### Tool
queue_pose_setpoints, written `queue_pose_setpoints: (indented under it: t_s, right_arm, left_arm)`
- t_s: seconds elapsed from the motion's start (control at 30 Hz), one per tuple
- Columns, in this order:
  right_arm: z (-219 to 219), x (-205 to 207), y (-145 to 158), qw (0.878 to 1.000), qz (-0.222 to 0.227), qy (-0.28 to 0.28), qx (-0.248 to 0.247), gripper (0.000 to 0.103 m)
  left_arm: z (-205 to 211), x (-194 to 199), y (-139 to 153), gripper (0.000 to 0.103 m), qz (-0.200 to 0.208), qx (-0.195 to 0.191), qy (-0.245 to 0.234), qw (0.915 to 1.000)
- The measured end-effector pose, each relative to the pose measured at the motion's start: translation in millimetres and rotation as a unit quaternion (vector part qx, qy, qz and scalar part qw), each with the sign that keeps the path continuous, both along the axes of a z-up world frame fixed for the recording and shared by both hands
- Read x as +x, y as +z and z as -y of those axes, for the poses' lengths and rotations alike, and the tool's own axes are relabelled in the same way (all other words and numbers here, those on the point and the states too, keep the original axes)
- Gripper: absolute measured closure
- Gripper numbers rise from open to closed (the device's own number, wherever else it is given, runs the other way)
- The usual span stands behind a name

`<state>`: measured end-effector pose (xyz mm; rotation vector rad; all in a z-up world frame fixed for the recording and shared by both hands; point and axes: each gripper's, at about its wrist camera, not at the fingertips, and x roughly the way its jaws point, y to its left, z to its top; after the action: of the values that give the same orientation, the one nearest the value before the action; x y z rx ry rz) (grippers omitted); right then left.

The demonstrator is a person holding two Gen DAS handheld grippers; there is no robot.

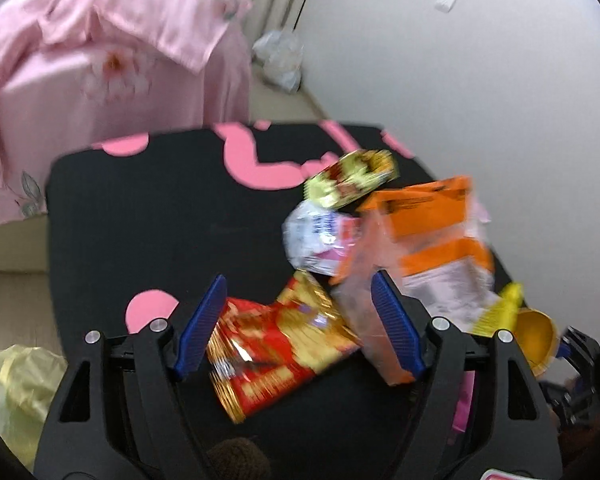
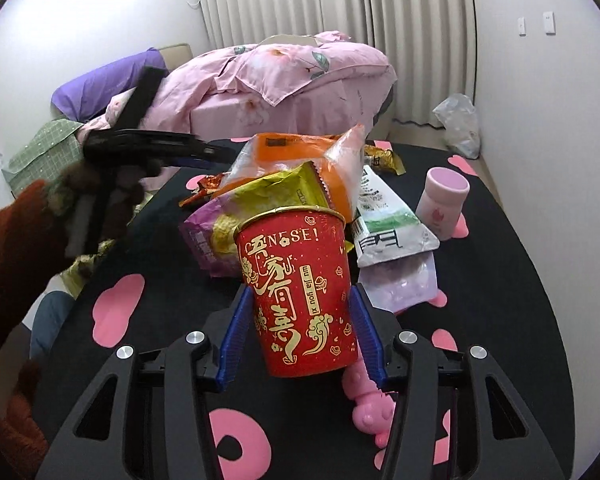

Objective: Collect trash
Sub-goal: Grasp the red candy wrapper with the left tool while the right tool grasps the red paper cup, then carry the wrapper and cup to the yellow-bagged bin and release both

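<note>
Gripping red cup, right hand-held gripper; left hand-held gripper wide open.

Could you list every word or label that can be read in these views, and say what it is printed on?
"NESE!": gold letters under the rim of the red paper cup.
"xi nian jia you": small sideways strip on the same cup.
Large gold Chinese characters: same cup.
White pouch and orange bag: print too small.
Left wrist view wrappers: blurred, unreadable.
</note>
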<state>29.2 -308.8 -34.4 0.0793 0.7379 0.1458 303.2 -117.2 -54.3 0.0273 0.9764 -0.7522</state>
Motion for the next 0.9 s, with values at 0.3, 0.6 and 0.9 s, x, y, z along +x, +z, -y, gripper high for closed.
queue_pose_setpoints:
  t_s: [0.3, 0.6, 0.9]
  right_arm:
    - [17.5, -5.0, 8.6, 0.999, 0.004, -0.003, 0.051, 0.083]
    - [-1.1, -6.8, 2.4, 0.999, -0.007, 0.031, 0.020, 0.074]
    - [-44.7, -44.0, -6.0, 0.980, -0.038, 0.193, 0.016, 0.056]
  left_arm:
    - [-35.9, -50.7, -9.4, 0.032, -0.044, -0.012, -0.021, 0.9987]
    - [-45.2, -101.2, -10.4, 0.032, -0.002, 0.037, 0.000, 0.9993]
    - [-56.8, -109.0, 4.0, 0.032, 0.029, 0.030, 0.080, 0.9959]
